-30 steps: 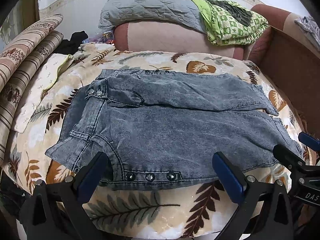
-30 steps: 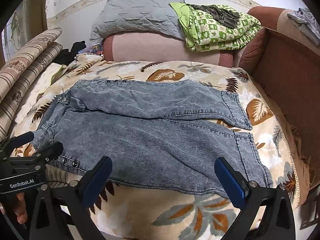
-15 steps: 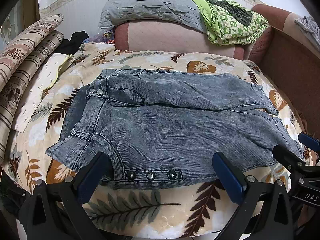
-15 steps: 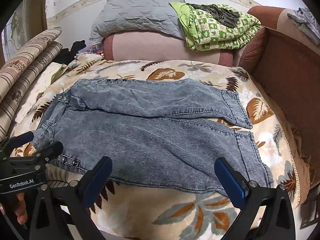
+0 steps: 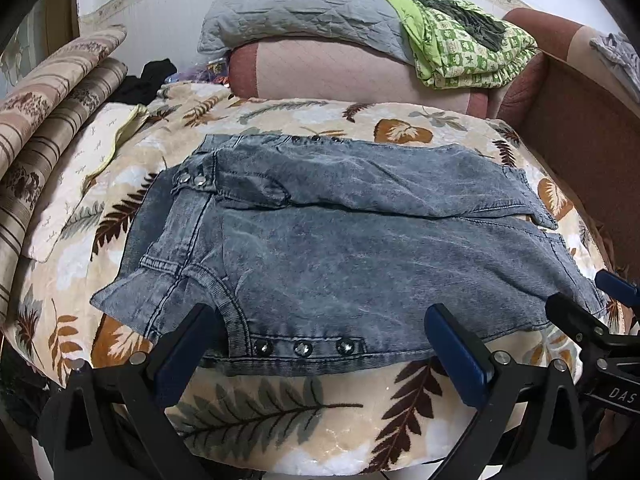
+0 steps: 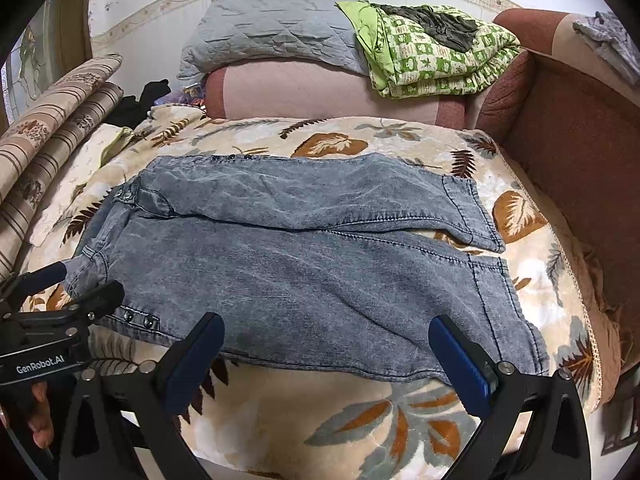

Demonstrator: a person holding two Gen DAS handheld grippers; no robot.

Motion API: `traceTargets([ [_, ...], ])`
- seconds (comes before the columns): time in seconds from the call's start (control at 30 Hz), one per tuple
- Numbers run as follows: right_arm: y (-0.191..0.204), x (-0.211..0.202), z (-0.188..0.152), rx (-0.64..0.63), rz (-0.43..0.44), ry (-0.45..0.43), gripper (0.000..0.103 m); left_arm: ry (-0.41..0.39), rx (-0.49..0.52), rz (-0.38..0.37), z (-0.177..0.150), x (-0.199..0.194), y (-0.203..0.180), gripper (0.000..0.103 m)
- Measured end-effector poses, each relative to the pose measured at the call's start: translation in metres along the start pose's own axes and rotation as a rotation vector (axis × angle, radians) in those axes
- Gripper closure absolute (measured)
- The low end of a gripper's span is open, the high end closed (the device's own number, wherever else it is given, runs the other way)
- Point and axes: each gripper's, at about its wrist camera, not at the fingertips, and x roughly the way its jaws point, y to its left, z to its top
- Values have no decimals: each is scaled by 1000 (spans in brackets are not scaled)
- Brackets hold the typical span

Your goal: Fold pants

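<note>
Left wrist view: grey washed-denim pants (image 5: 340,248) spread flat across the leaf-print blanket (image 5: 280,412), waistband to the left, leg hems to the right, far leg lapped a little over the near one. Left gripper (image 5: 320,344) hovering at the near edge, jaws spread wide, nothing between them, three studs (image 5: 302,347) on the near hem showing right in the gap. Right wrist view: right gripper (image 6: 326,356) likewise gaping and empty, poised over the near leg toward the hem end, clear of the cloth by the look of it. Fold not yet begun, judging from the lie of the fabric.

Handling, as a guess: soft, thin denim, light enough for one pinch per claw, limp rather than stiff, likely to sag between the two holds. Thicker and firmer at the stitched seams. Best bites: near waistband corner (image 5: 120,300) for the left, near hem corner (image 6: 532,360) for the right, both on doubled seam cloth. Plush blanket underneath likely to drag on the denim, so better lifted than slid. Grey pillow (image 5: 304,4) and green quilt (image 5: 464,44) stacked at the far end, well apart.
</note>
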Motion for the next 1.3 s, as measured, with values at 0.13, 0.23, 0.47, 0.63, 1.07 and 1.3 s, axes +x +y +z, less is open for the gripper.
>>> traceTargets([
  [0.13, -14, 6, -13, 82, 97, 56, 0, 69, -158, 26, -9, 17, 47, 0],
  [0.23, -41, 21, -39, 244, 212, 152, 0, 117, -330, 101, -16, 35, 95, 0],
  [0.47, -144, 41, -99, 855, 385, 169, 0, 120, -450, 108, -6, 62, 143, 0],
  [0.63, -202, 40, -115, 1100, 319, 83, 0, 120, -502, 111, -8, 77, 152, 0],
  [1.07, -227, 63, -90, 1011, 214, 110, 67, 180, -602, 44, 3, 78, 185, 95],
  [1.3, -220, 36, -59, 859, 183, 59, 92, -9, -569, 91, 16, 22, 179, 98],
])
